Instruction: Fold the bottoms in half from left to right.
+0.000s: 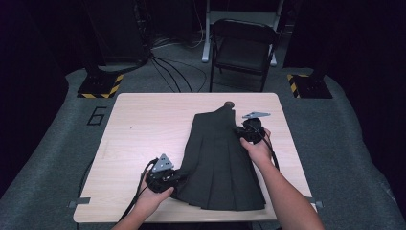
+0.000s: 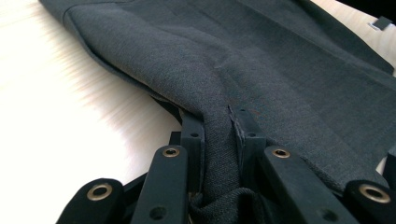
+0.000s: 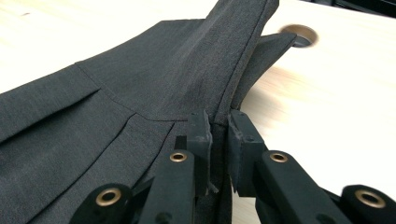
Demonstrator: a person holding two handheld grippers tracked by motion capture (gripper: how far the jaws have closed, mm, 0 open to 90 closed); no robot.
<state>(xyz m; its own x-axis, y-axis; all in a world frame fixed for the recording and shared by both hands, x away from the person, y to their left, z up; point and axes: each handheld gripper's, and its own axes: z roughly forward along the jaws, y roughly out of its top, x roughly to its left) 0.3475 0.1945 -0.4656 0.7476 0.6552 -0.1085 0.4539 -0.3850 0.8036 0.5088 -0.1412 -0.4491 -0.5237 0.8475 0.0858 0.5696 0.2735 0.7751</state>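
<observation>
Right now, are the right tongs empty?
No, in the right gripper view the right tongs are shut on a fold of the dark pleated skirt, pinched between both jaws.

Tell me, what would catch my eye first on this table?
A dark pleated skirt lies spread across the middle of the pale wooden table. A person pinches it from both sides with hand-held tongs: the left tongs grip its near left edge, and the right tongs grip its right edge near the narrow far end. In both gripper views the cloth rises in a fold between the black jaws.
</observation>
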